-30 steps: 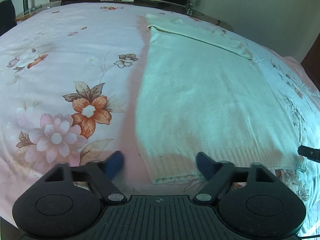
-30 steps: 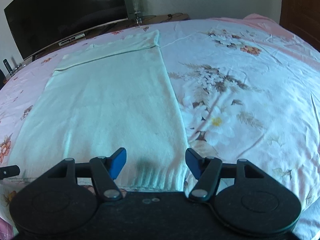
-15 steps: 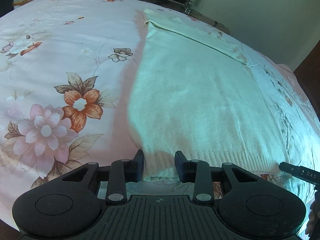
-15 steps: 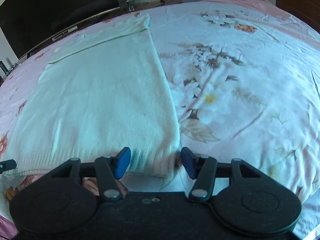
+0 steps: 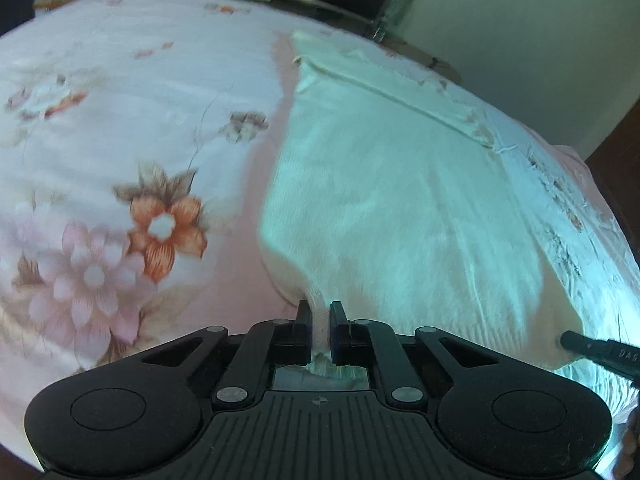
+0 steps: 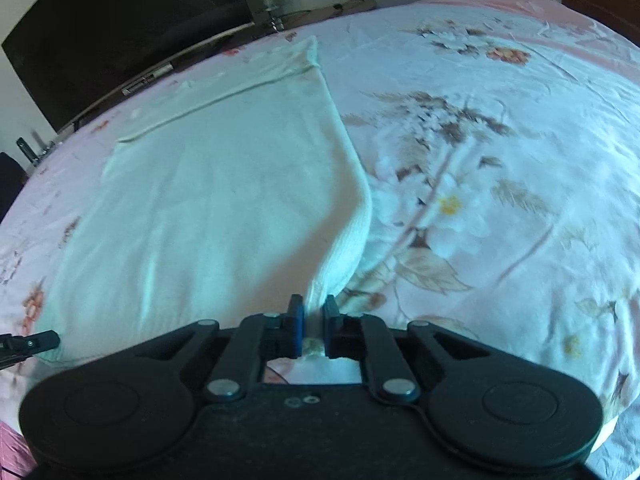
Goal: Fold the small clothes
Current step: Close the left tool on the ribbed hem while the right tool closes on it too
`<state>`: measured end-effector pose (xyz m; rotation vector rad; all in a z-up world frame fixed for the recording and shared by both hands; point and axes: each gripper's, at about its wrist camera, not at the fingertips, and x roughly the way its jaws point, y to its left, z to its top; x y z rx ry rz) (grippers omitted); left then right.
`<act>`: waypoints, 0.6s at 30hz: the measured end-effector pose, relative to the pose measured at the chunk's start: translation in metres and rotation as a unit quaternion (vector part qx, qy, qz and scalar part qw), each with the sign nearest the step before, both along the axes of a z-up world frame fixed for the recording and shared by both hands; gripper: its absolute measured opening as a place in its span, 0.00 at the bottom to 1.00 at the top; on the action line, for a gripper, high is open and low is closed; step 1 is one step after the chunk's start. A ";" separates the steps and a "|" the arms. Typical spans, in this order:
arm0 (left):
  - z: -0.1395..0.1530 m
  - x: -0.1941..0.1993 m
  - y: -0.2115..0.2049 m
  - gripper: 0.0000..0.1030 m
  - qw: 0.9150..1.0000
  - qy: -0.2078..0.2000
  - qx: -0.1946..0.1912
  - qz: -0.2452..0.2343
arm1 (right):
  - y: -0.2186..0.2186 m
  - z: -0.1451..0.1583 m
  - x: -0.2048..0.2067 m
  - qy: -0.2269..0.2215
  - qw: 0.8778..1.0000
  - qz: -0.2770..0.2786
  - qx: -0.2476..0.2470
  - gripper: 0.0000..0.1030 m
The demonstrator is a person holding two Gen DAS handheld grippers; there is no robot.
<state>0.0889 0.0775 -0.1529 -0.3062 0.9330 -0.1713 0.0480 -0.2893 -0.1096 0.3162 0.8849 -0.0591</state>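
Pale cream knit sweater (image 5: 392, 208), flat on floral bedsheet (image 5: 120, 128), hem nearest the tools. Change: both grippers, spread a second ago, now pinch the hem, left gripper (image 5: 319, 334) at its left corner, right gripper (image 6: 313, 330) at its right. Corners apparently lifting, though blurred; fold ready to begin.

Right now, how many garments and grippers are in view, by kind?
Garments: 1, the white sweater on the floral bedsheet.
Grippers: 2, left gripper and right gripper, each shut on a hem corner.
Total: 3.
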 end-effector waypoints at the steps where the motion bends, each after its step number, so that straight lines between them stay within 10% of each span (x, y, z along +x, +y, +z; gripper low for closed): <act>1: 0.004 0.001 -0.002 0.08 1.000 -0.011 0.006 -0.005 | 0.000 0.003 0.001 -0.004 1.000 0.000 0.007 0.10; 18: 0.061 0.091 -0.015 0.01 0.995 -0.103 -0.001 -0.006 | -0.017 0.045 0.068 -0.080 0.996 -0.003 0.037 0.08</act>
